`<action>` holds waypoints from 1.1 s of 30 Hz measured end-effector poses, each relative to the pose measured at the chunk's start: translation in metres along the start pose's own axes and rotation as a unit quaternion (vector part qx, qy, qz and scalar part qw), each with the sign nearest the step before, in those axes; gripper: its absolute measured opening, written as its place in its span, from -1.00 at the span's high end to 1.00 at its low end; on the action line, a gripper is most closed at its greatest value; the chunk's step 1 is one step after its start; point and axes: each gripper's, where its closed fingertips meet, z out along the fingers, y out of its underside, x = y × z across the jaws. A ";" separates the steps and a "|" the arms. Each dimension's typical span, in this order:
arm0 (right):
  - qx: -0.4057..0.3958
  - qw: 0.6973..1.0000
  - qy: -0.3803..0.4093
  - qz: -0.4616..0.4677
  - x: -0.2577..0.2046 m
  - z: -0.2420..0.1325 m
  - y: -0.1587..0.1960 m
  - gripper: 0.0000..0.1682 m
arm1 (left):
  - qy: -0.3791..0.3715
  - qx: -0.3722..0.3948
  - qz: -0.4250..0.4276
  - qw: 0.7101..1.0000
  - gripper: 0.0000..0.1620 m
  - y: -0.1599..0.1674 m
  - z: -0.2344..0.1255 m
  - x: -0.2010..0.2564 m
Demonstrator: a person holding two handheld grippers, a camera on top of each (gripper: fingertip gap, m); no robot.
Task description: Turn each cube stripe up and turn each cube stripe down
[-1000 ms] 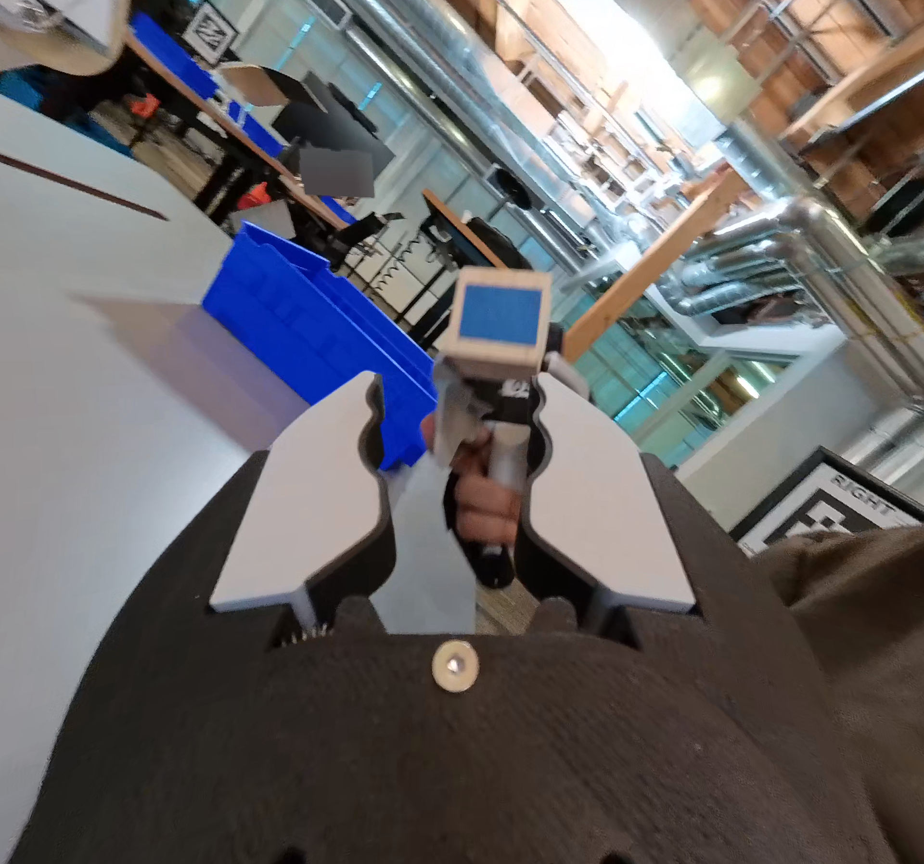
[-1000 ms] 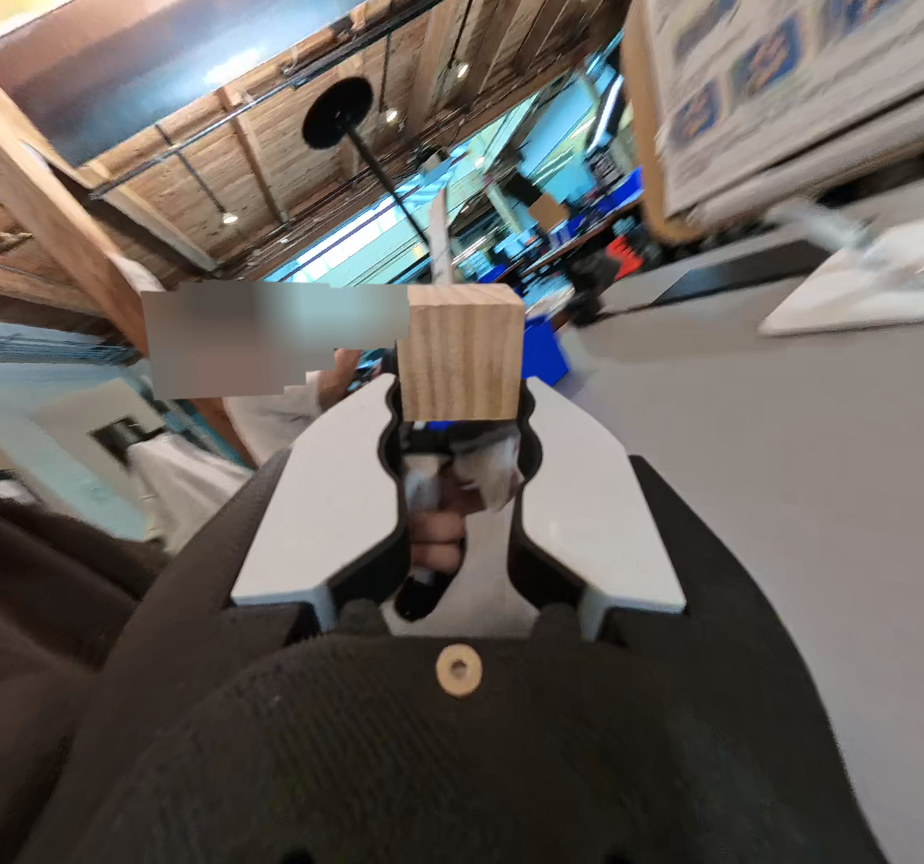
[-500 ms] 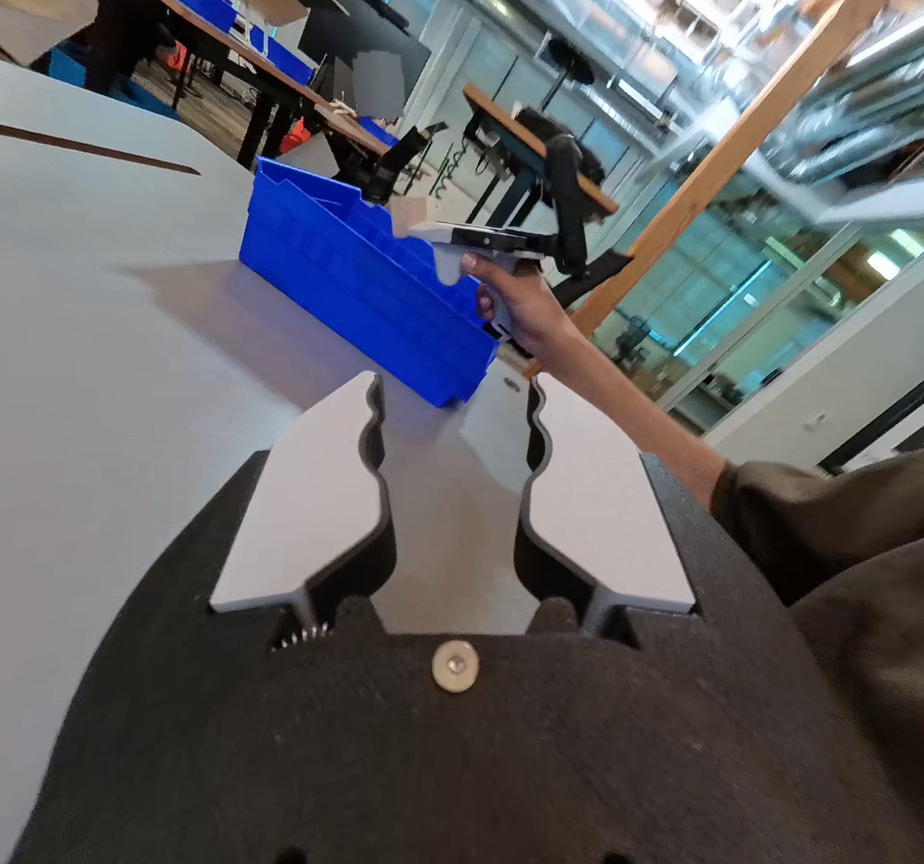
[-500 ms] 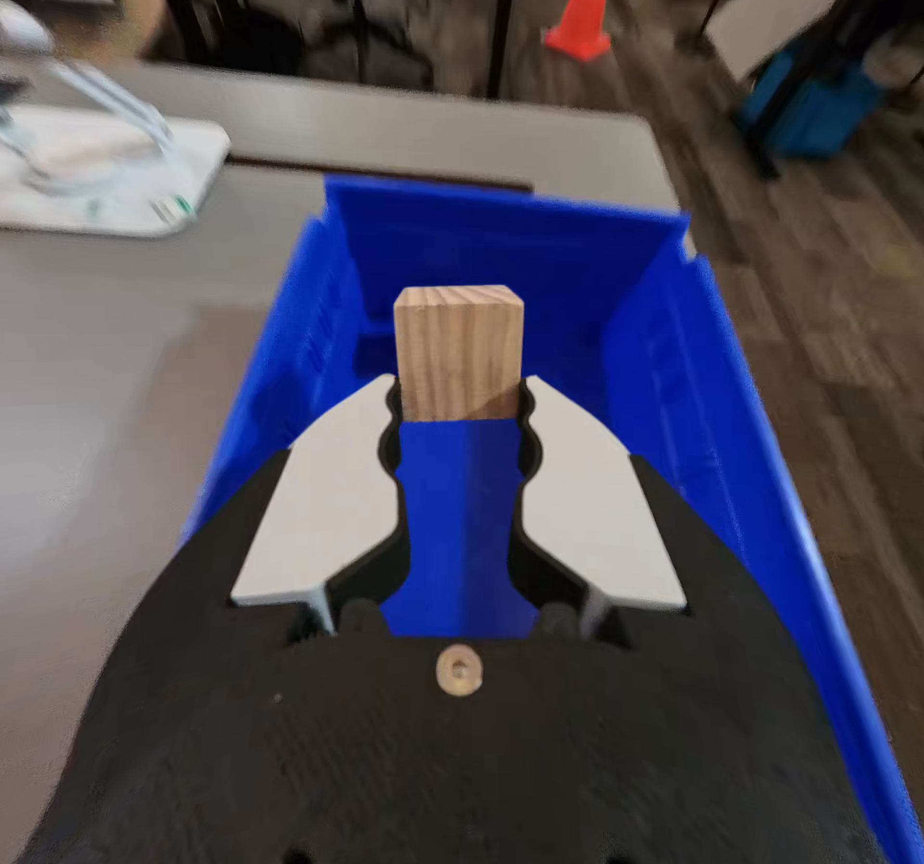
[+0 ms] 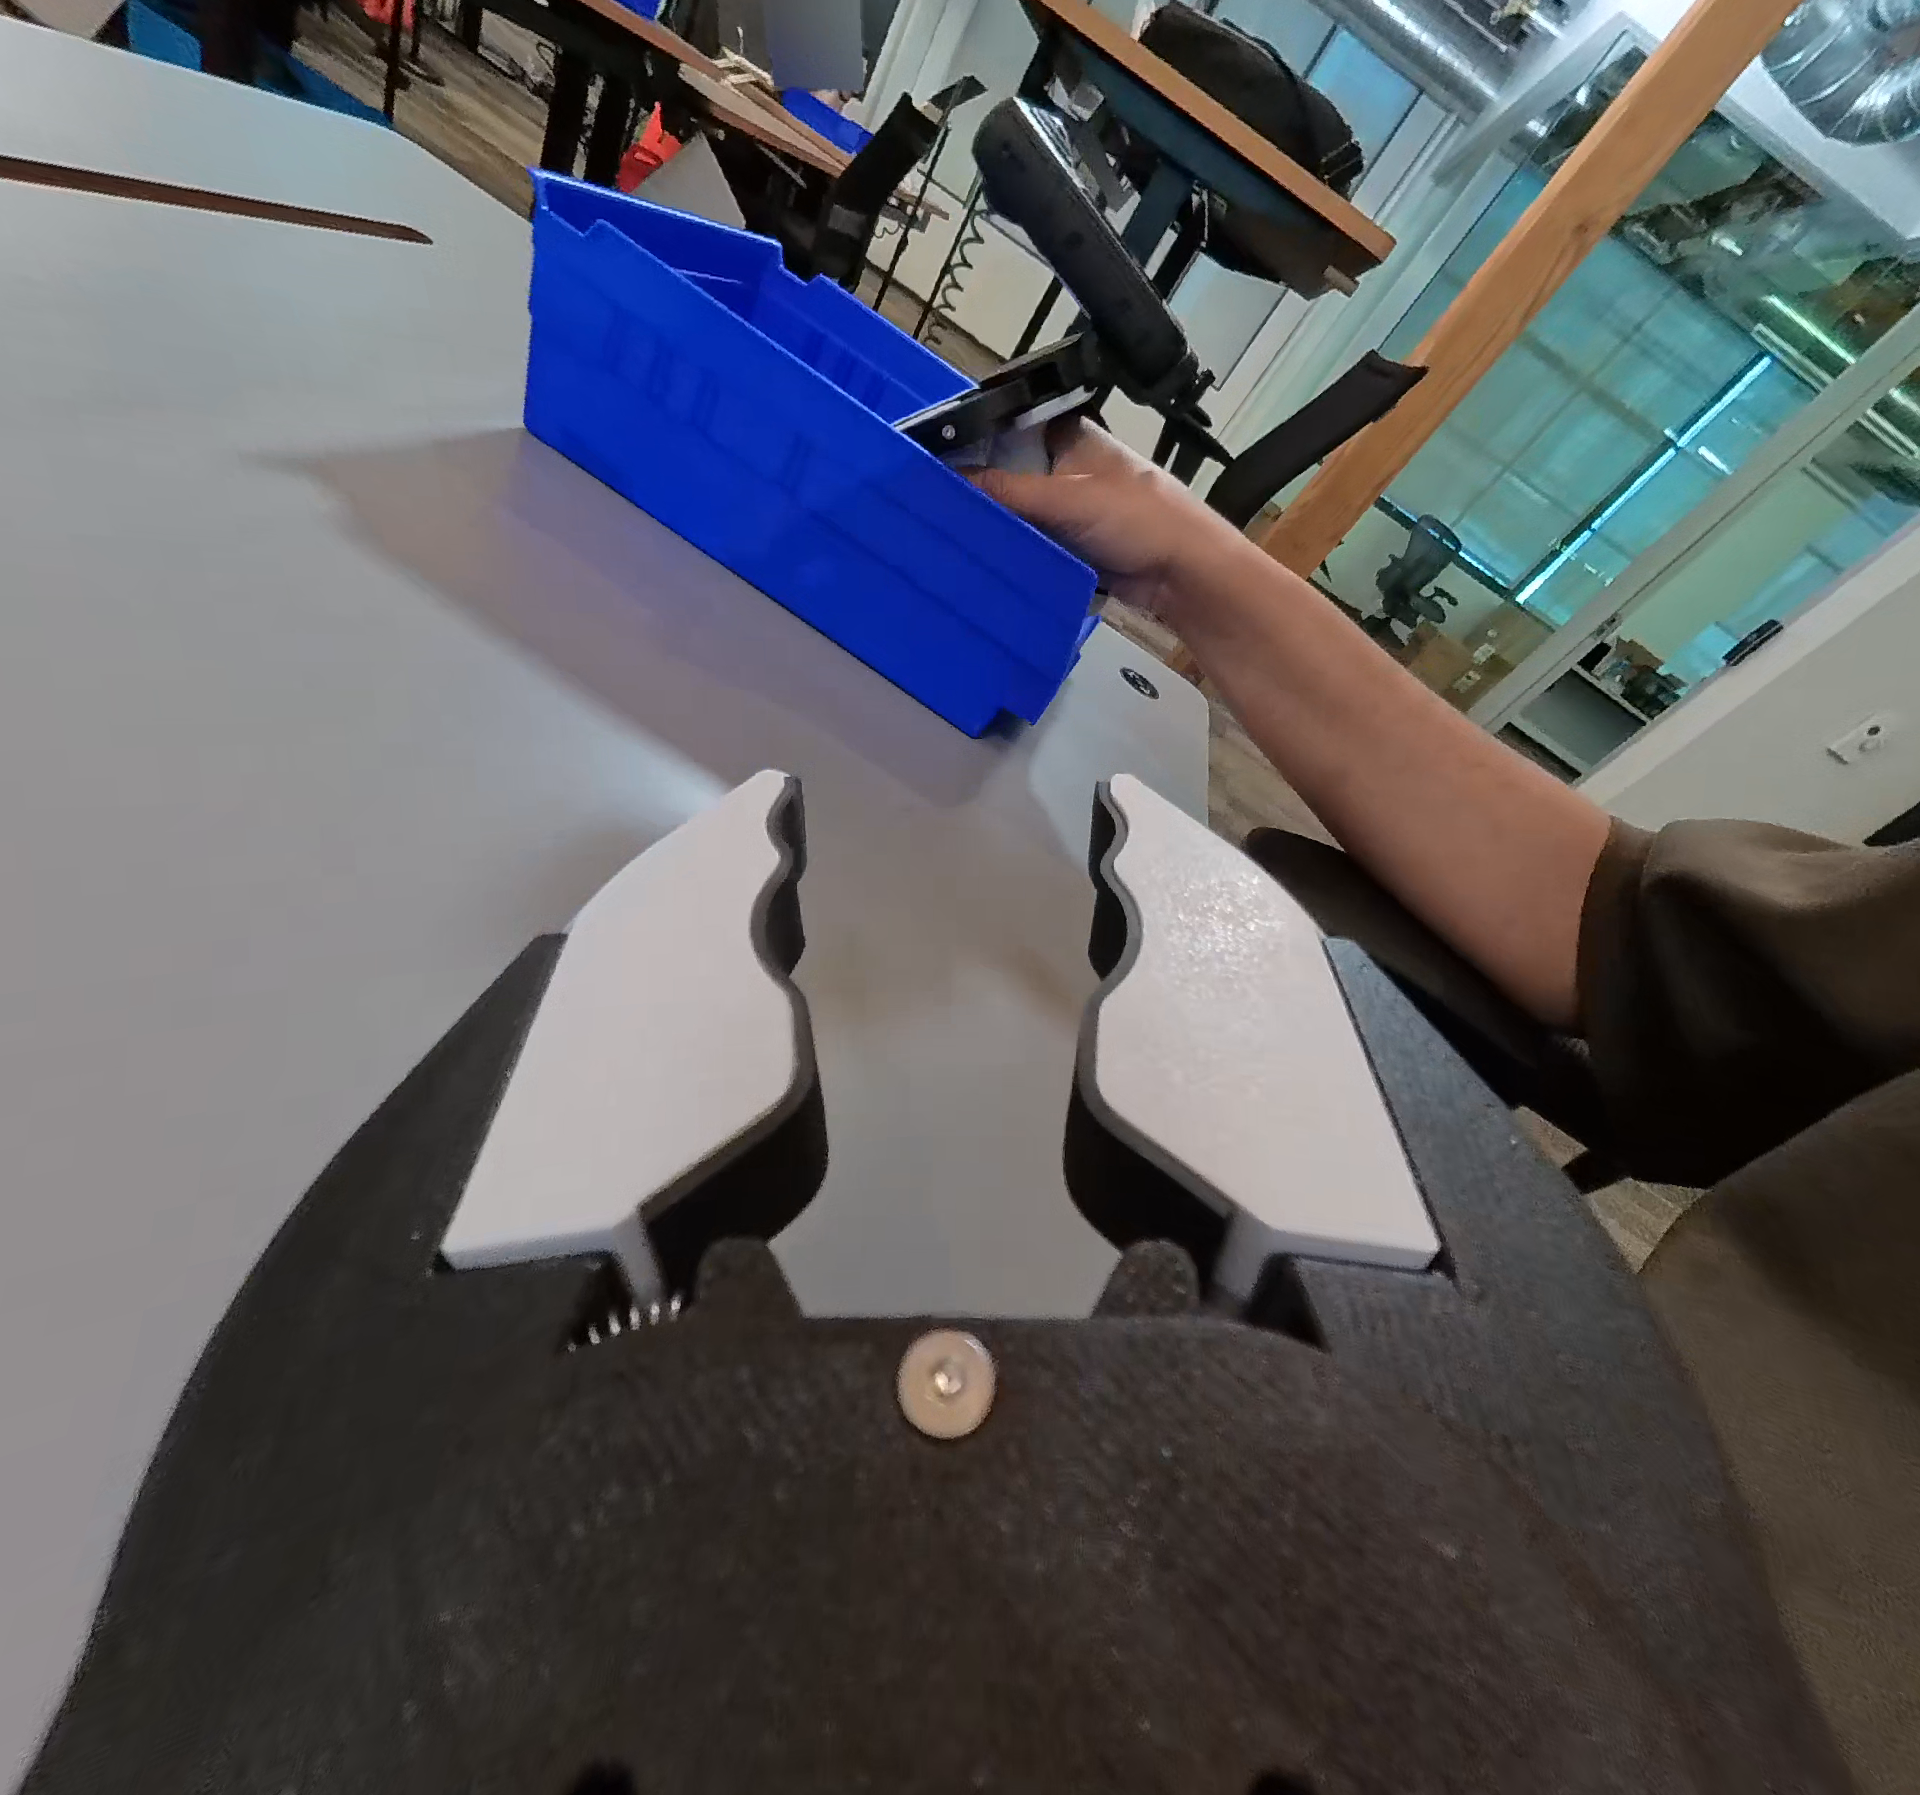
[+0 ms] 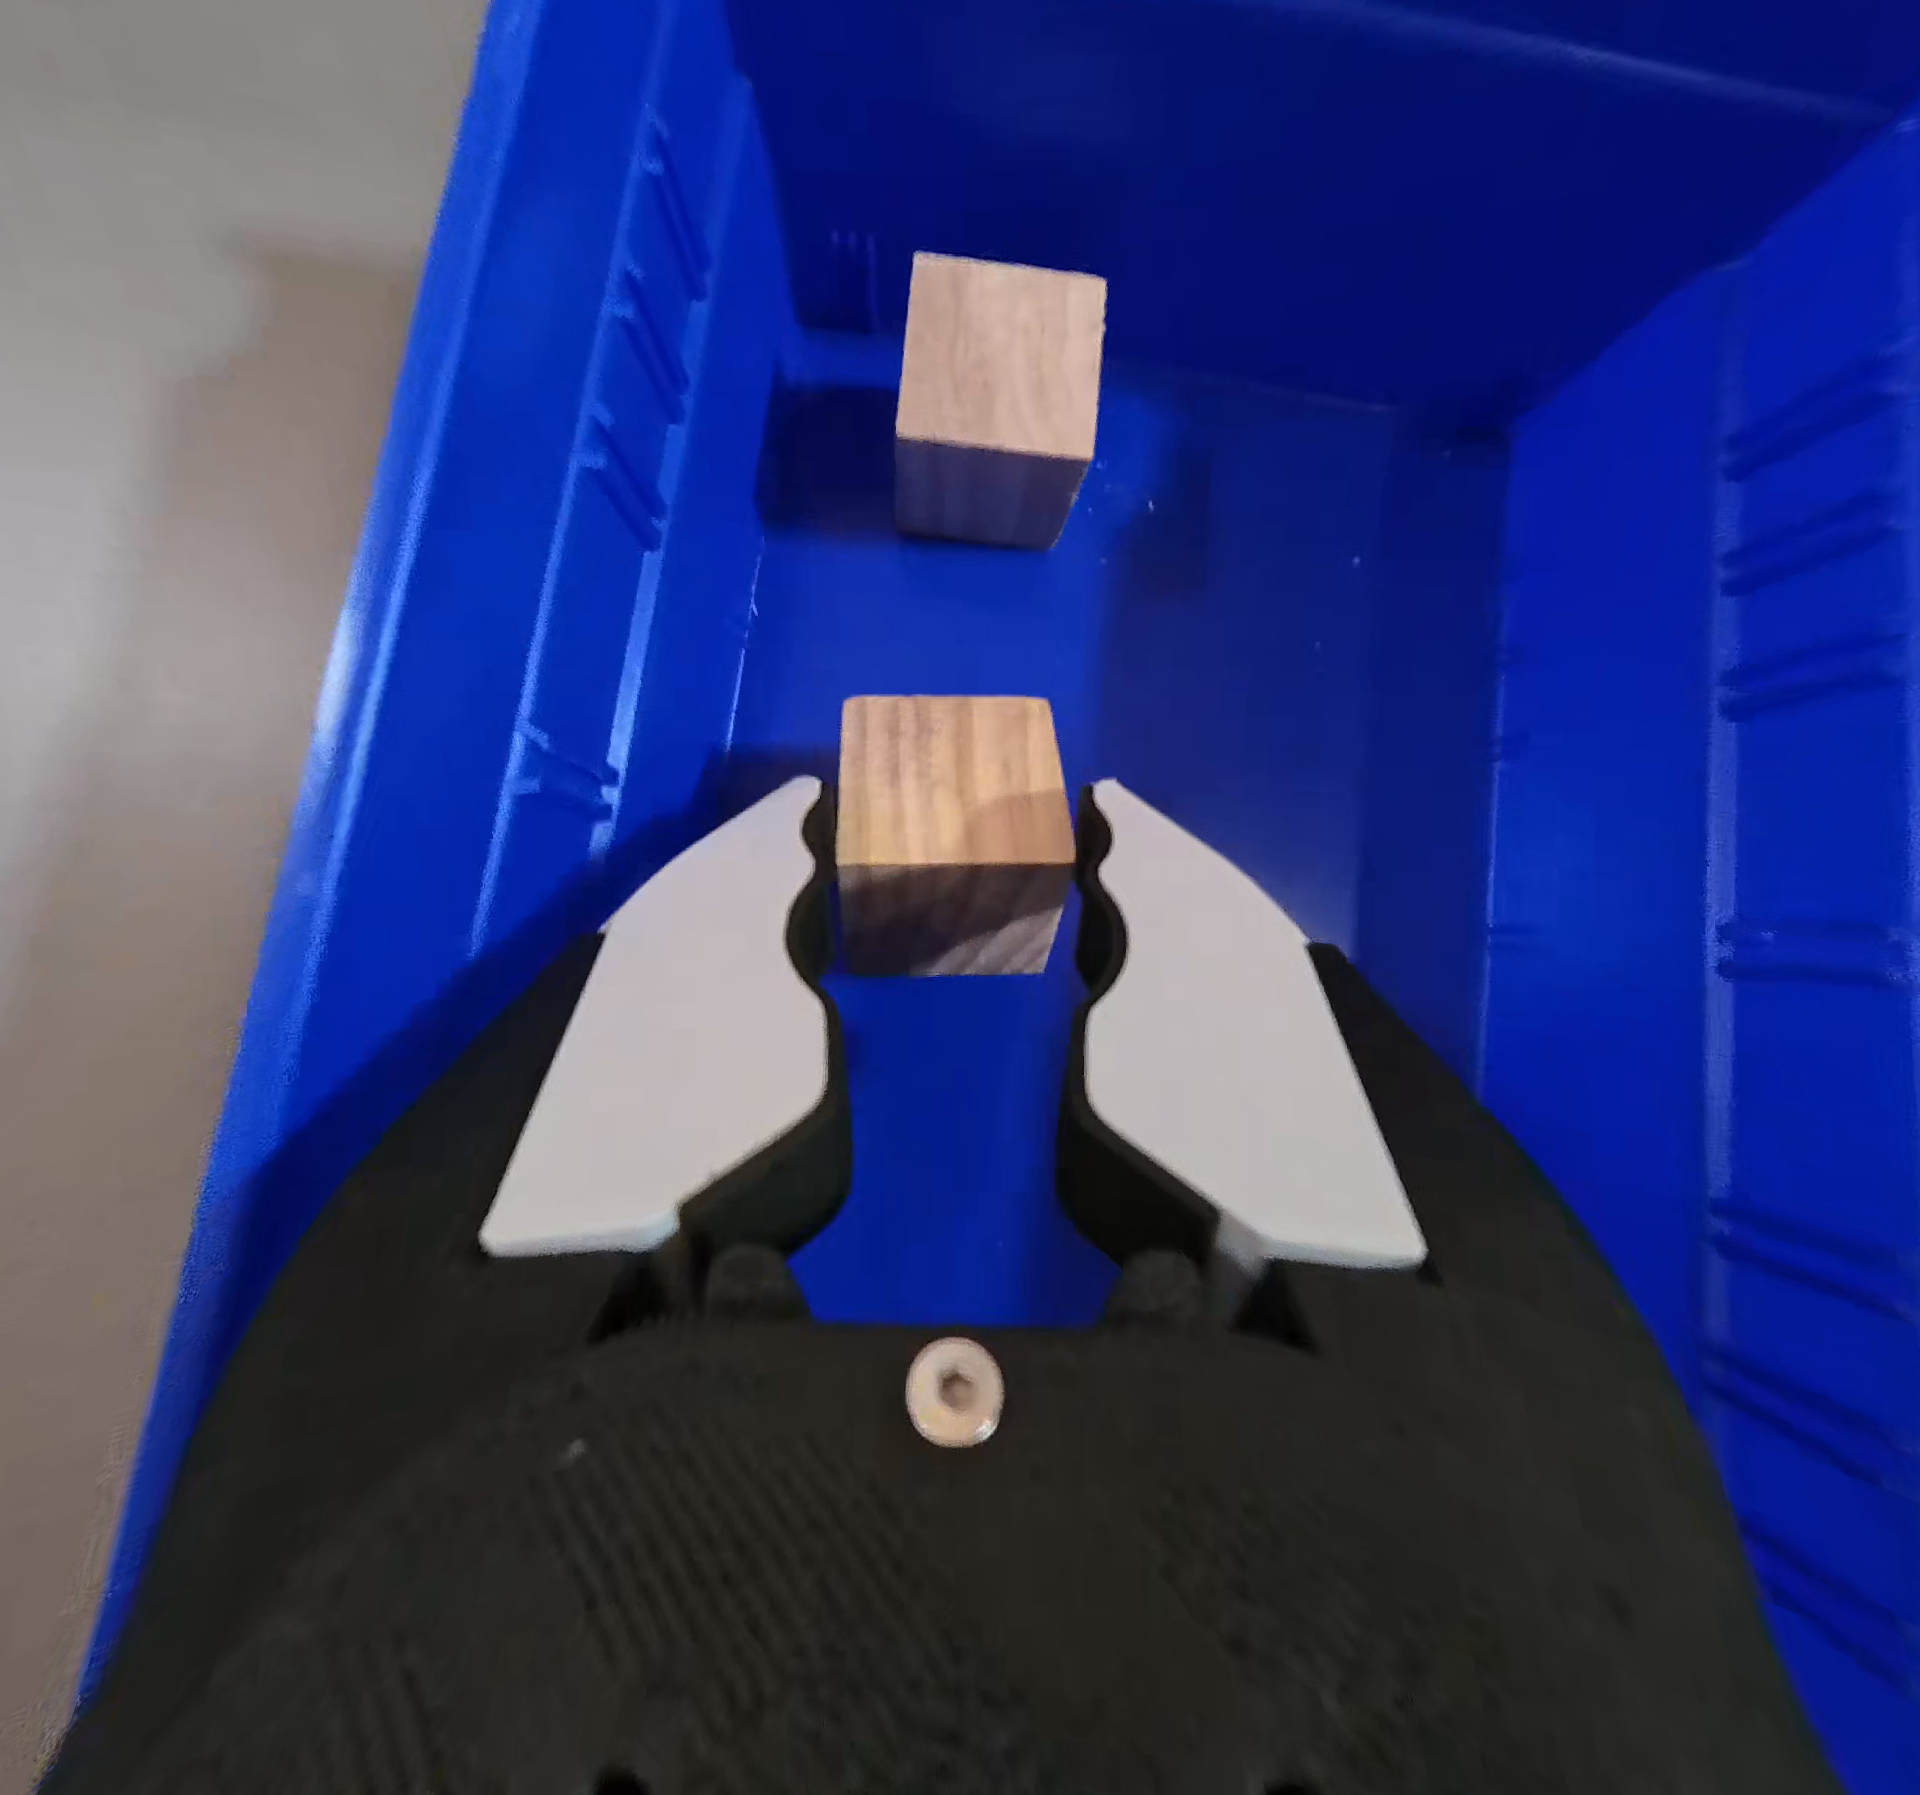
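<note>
My right gripper (image 6: 951, 795) is down inside the blue bin (image 6: 1621, 665), shut on a wooden cube (image 6: 951, 789) held low between the fingertips, at or just above the bin floor. I see plain wood on its top and near faces, with no stripe. A second wooden cube (image 6: 992, 389) rests on the bin floor farther in, also plain on the faces I see. My left gripper (image 5: 945, 795) is open and empty over the grey table (image 5: 260, 706), short of the bin (image 5: 748, 436). The right gripper (image 5: 997, 405) shows there, dipping into the bin.
The person's forearm (image 5: 1351, 696) and dark sleeve reach in from the right in the left wrist view. The table's right edge lies just past the bin. Desks, chairs and a wooden post (image 5: 1590, 197) stand beyond it.
My right gripper swung from pointing up in the air to over the bin, then down into it with the cube. The left gripper tilted down toward the table and stayed open.
</note>
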 end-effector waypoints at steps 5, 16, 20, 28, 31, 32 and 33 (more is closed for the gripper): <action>0.005 1.000 0.009 0.000 0.002 0.007 -0.005 0.46 | -0.006 0.010 -0.015 1.000 0.39 -0.002 -0.009 -0.005; -0.060 0.998 -0.007 -0.013 -0.003 0.003 0.002 0.31 | -0.028 0.018 -0.015 0.999 0.40 -0.002 -0.025 -0.010; 0.004 1.000 -0.006 0.013 0.013 -0.034 -0.030 0.23 | -0.040 0.018 -0.006 0.999 0.41 -0.002 -0.031 -0.014; 0.337 0.924 -0.176 0.046 -0.060 -0.162 -0.130 0.35 | -0.088 0.005 0.048 0.995 0.37 -0.003 -0.035 -0.027; 0.356 0.910 -0.214 -0.012 -0.133 -0.161 -0.119 0.48 | -0.152 0.003 0.128 0.980 0.22 -0.022 -0.052 -0.044; 0.346 0.909 -0.226 -0.043 -0.164 -0.152 -0.106 0.49 | -0.185 0.002 0.169 0.968 0.15 -0.035 -0.066 -0.052; 0.335 0.909 -0.236 -0.075 -0.193 -0.141 -0.090 0.48 | -0.235 0.011 0.212 0.949 0.14 -0.056 -0.086 -0.065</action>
